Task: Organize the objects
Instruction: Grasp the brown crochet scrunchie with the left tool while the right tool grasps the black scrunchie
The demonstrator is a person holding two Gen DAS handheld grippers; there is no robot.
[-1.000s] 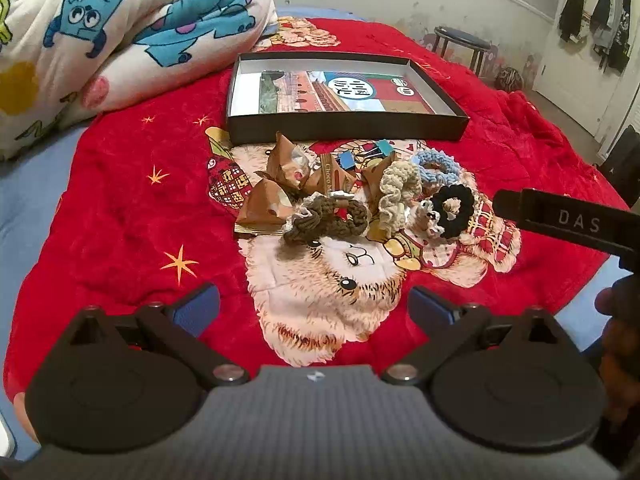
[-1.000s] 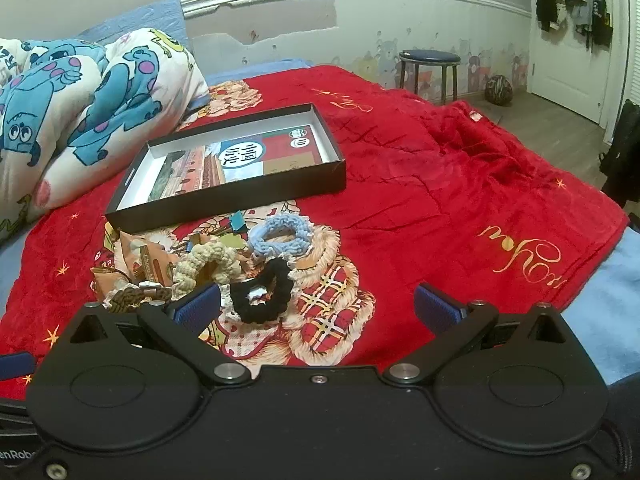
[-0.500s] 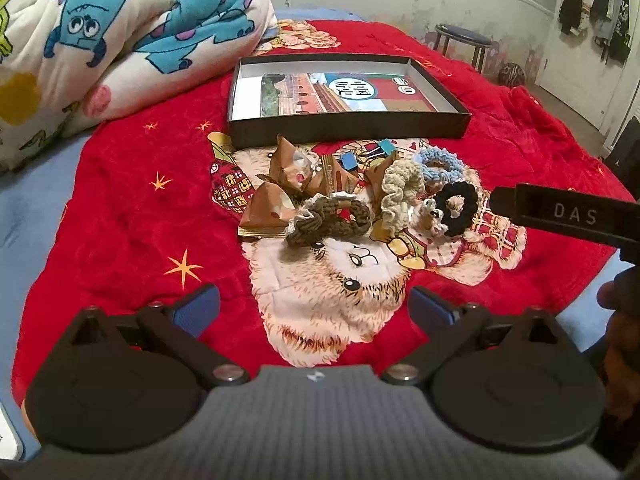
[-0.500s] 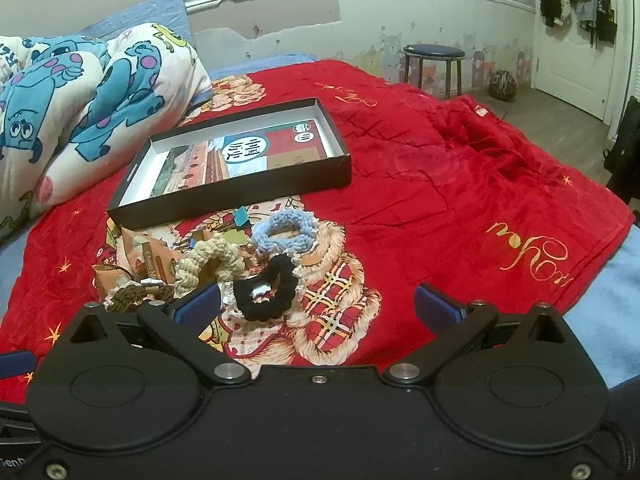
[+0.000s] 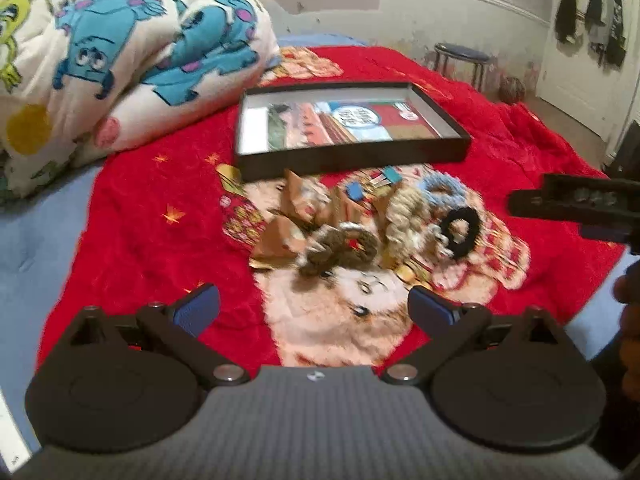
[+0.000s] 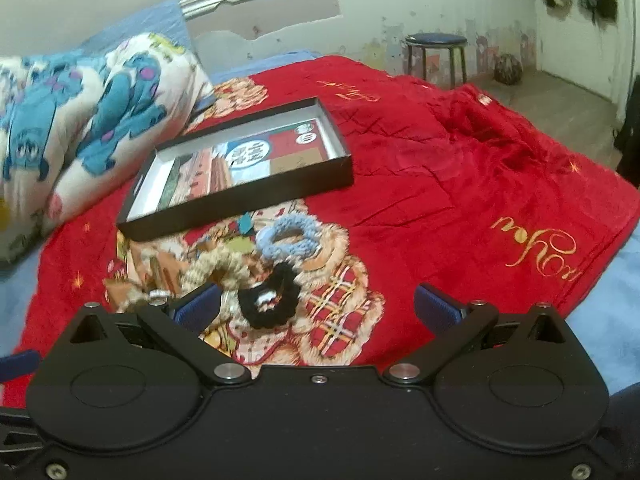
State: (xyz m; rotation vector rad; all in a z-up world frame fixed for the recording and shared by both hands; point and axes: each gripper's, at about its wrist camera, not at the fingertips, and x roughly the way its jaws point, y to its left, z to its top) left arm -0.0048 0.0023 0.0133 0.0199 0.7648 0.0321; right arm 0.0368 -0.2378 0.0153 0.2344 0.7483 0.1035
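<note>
The left gripper point(image 5: 314, 308) hangs over the red blanket point(image 5: 152, 200) with its jaws spread wide and nothing between them. Just beyond it lies the brown scrunchie point(image 5: 340, 248); the cream scrunchie point(image 5: 404, 210), black scrunchie point(image 5: 460, 228) and blue scrunchie point(image 5: 444, 192) sit farther right. The right gripper point(image 6: 316, 306) is likewise released and empty, the black scrunchie point(image 6: 272, 300) just inside its left finger. The black box point(image 6: 240, 200) lies beyond the pile, open.
</note>
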